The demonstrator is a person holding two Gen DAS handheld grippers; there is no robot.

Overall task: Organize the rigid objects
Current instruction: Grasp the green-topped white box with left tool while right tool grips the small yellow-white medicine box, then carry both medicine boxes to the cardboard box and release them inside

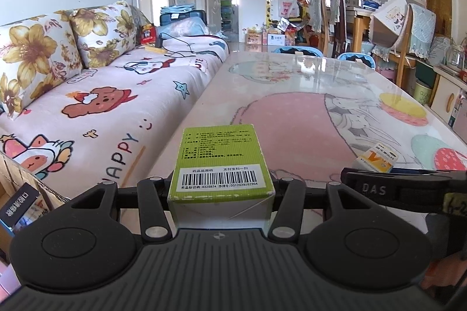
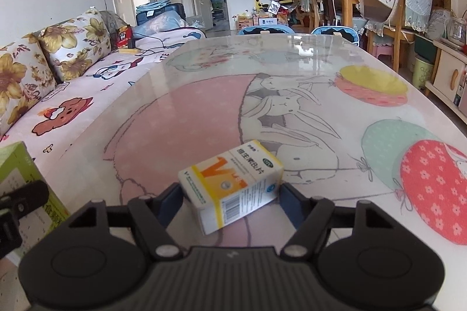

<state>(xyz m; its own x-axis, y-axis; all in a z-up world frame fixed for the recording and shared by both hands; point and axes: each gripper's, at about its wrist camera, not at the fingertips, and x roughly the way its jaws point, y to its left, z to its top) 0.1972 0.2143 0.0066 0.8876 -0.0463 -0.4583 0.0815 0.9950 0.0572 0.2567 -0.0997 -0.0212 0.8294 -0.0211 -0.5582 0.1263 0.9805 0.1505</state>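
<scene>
A green medicine box [image 1: 221, 162] with a barcode label sits lengthwise between the jaws of my left gripper [image 1: 221, 188], which is shut on it just above the table's near left edge. The same green box [image 2: 17, 174] shows at the left rim of the right wrist view. A white-and-orange vitamin box [image 2: 233, 185] lies askew on the table. My right gripper [image 2: 230, 194] straddles it, its blue pads [image 2: 172, 201] meeting the box's two sides. In the left wrist view that vitamin box [image 1: 376, 160] lies just beyond a right gripper finger [image 1: 379, 185].
The table [image 2: 292, 71] has a glossy cartoon rabbit-and-balloon cover. A sofa [image 1: 87, 106] with a cartoon blanket runs along its left side. A cardboard carton [image 1: 32, 185] holding a blue-and-white package [image 1: 20, 209] stands at lower left. Blue chairs [image 2: 262, 30] stand at the far end.
</scene>
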